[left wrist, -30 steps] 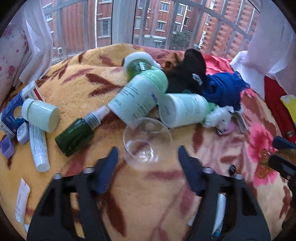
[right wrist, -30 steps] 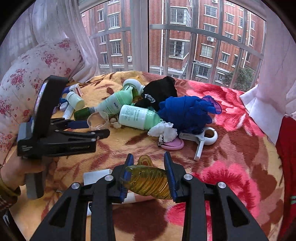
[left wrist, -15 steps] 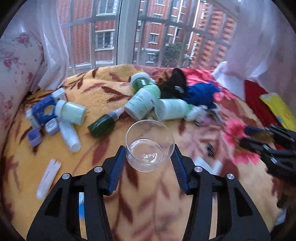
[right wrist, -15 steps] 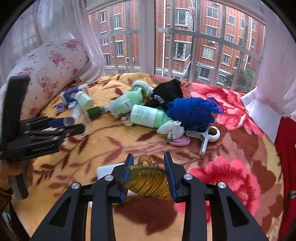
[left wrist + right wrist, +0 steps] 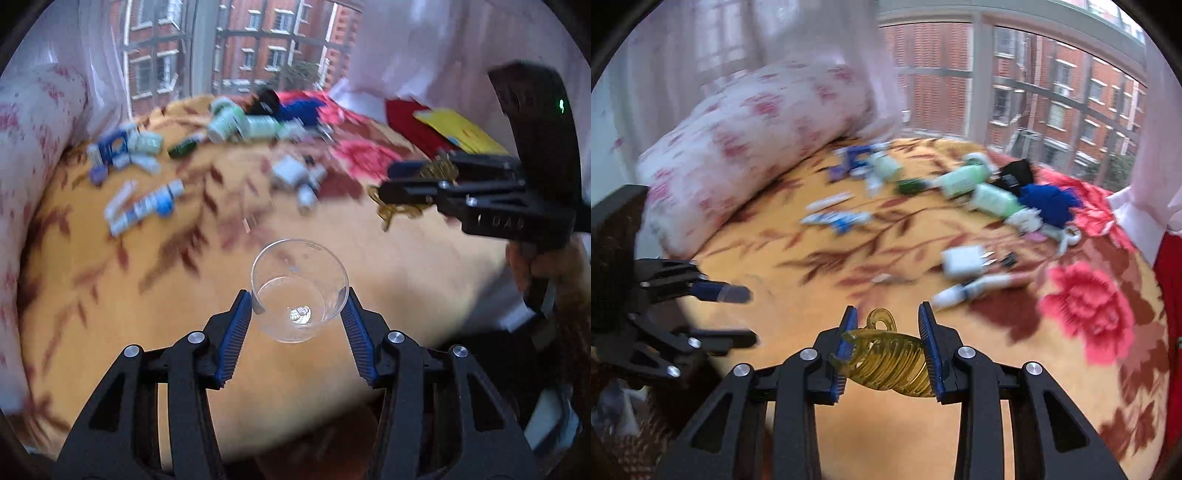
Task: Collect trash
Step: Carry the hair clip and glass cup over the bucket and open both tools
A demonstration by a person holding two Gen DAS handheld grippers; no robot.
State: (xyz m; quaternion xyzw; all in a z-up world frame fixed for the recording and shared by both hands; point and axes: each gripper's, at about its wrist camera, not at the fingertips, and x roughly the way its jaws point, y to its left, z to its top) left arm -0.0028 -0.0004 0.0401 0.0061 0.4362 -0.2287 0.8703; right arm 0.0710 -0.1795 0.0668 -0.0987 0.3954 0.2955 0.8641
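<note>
Left gripper (image 5: 299, 308): I have it pinching a clear plastic cup (image 5: 300, 290) by its sides; the cup sits upright between the blue pads, lifted clear of the yellow blanket (image 5: 110, 295)
Right gripper (image 5: 888, 347): I see it clamped on an amber hair claw clip (image 5: 886, 365); the clip lies crosswise between the pads, its loop poking forward; from my left camera that gripper shows at the right edge
Clutter: pale green bottles (image 5: 979, 188), a dark green bottle (image 5: 910, 185), a blue cloth (image 5: 1049, 203) and a black cloth (image 5: 1014, 177) lie bunched near the window; tubes (image 5: 834, 218) and a white plug (image 5: 962, 262) are scattered nearer; all of it is blurred
Pillow (image 5: 750, 136): floral, along the blanket's left edge
</note>
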